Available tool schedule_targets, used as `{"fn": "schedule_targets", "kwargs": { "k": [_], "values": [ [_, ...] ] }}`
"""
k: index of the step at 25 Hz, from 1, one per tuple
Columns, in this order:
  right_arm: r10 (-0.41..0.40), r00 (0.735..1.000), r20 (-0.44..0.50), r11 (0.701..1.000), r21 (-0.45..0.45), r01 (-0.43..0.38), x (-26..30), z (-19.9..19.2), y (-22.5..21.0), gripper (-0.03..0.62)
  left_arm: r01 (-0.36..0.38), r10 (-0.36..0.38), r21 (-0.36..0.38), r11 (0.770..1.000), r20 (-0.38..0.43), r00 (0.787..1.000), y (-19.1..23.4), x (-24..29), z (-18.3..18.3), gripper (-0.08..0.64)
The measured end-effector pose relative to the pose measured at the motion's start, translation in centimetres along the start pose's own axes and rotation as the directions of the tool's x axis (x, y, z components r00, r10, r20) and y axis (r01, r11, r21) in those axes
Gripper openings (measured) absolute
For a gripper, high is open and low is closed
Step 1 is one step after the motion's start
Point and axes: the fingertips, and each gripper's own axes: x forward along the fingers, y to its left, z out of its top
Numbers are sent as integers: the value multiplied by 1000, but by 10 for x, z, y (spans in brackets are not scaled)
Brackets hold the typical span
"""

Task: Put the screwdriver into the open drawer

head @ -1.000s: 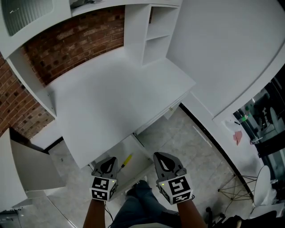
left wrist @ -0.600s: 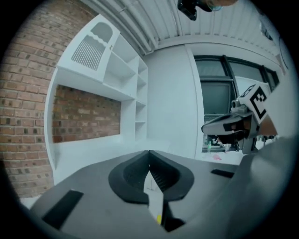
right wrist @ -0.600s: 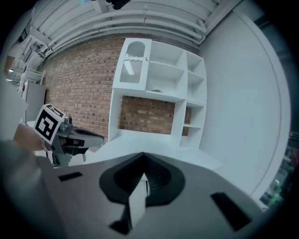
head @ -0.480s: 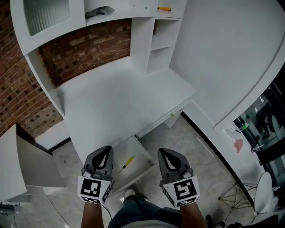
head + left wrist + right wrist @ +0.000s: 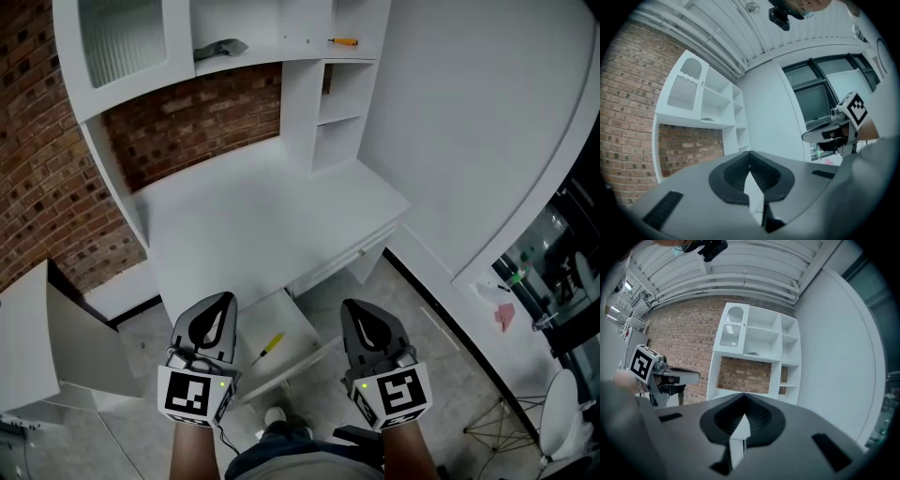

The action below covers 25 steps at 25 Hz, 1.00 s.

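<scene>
Left tool (image 5: 221, 305) & right tool (image 5: 354, 309) both shut, empty; screwdriver (image 5: 269, 344) already lies in drawer (image 5: 286, 314), so prob. done: lift clear w/o bumping it.

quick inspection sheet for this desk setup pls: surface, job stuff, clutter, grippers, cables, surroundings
surface: white desk top, nothing on it
job's things: yellow-handled screwdriver lies inside the open drawer below the desk
clutter: orange-handled tool and a grey object on the upper shelf
grippers: left gripper and right gripper both shut and empty, one at each side of the drawer in the head view
cables: a thin dark lead seems to hang below the left gripper
surroundings: brick wall, tiled floor
</scene>
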Motion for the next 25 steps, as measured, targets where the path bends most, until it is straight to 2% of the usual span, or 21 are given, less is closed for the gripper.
{"fn": "schedule_targets", "kwargs": {
  "k": [8,21,25],
  "values": [
    [-1,999,50,999,-35,3,-13,20,-2,9,-3,2,4,1000,44,999,-7,-5,21,14],
    [15,998,69,999,-33,-13,-22,26,-4,9,-19,19,21,1000,43,999,-9,-8,30,14],
    [30,997,69,999,-28,-28,-23,24,1,9,5,-6,23,1000,57,998,-13,-10,30,14]
  ]
}}
